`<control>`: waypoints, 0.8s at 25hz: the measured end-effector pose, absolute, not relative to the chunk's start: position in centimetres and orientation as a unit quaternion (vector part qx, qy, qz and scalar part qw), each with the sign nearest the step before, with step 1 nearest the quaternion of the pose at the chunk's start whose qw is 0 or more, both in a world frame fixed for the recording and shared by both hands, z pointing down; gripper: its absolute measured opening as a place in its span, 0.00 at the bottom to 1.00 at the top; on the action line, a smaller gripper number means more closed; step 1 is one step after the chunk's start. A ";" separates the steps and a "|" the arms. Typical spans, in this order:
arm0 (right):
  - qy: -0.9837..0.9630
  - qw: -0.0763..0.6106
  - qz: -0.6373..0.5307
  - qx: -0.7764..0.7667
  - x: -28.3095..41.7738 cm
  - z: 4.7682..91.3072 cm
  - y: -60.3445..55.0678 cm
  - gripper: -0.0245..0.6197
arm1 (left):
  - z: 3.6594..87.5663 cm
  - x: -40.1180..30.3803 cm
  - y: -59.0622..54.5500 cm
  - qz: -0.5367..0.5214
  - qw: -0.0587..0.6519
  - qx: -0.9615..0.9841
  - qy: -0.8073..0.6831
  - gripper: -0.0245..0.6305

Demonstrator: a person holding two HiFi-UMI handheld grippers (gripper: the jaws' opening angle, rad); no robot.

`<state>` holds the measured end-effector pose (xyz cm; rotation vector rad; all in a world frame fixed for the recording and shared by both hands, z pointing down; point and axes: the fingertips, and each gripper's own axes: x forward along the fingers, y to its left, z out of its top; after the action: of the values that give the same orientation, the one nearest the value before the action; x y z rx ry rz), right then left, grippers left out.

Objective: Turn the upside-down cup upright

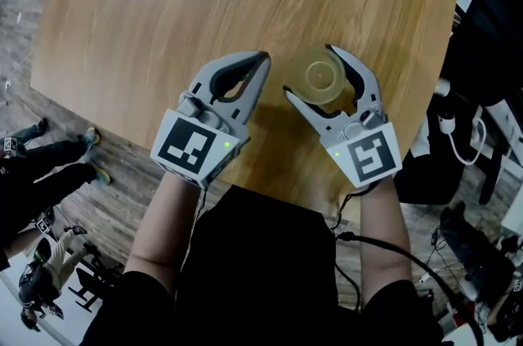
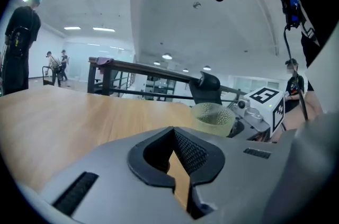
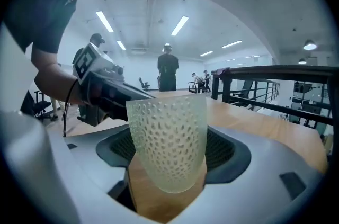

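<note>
A translucent, pale yellow dimpled cup (image 1: 320, 78) is clamped between the jaws of my right gripper (image 1: 309, 70), near the table's front edge. In the right gripper view the cup (image 3: 168, 141) stands mouth up, wider at its rim than at its base, with a pad pressed on either side. I cannot tell whether its base touches the wood. My left gripper (image 1: 261, 58) sits just left of the cup, apart from it, shut with nothing between its jaws. From the left gripper view the cup (image 2: 213, 118) shows to the right, in front of the right gripper's marker cube (image 2: 267, 102).
The round-cornered wooden table (image 1: 204, 1) stretches away from me; its left edge drops to a plank floor (image 1: 106, 197). Dark furniture and white cables (image 1: 466, 140) crowd the right side. People stand far off in the hall (image 3: 167, 72).
</note>
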<state>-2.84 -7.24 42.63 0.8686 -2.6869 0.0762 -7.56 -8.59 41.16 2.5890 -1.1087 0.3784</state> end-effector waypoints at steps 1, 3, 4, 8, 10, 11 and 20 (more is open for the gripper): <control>-0.942 0.153 0.027 0.297 -3.1 42.5 -7.0 0.53 | 41.4 -7.3 -8.9 0.132 0.142 0.902 -0.385 0.05; -0.947 0.150 0.026 0.284 -3.7 42.7 -6.5 0.53 | 41.8 -6.7 -9.2 0.134 0.136 0.905 -0.381 0.05; -0.947 0.151 0.028 0.281 -3.9 42.9 -6.3 0.53 | 42.0 -6.3 -9.2 0.138 0.136 0.905 -0.379 0.05; -0.941 0.180 0.051 0.282 -4.0 44.7 -6.3 0.53 | 43.4 -5.6 -9.6 0.149 0.152 0.902 -0.375 0.05; -0.936 0.206 0.059 0.280 -3.9 45.9 -6.4 0.53 | 44.2 -5.6 -9.8 0.156 0.158 0.900 -0.375 0.05; -0.934 0.216 0.064 0.277 -3.9 46.5 -6.4 0.53 | 44.7 -5.6 -9.8 0.161 0.161 0.899 -0.374 0.05; -0.930 0.221 0.088 0.279 -4.4 47.5 -6.9 0.53 | 46.8 -5.8 -9.3 0.192 0.171 0.897 -0.360 0.05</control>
<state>-4.41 -6.88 47.52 0.7702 -2.5722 0.2445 -5.81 -9.32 46.83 2.5475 -1.0216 0.5464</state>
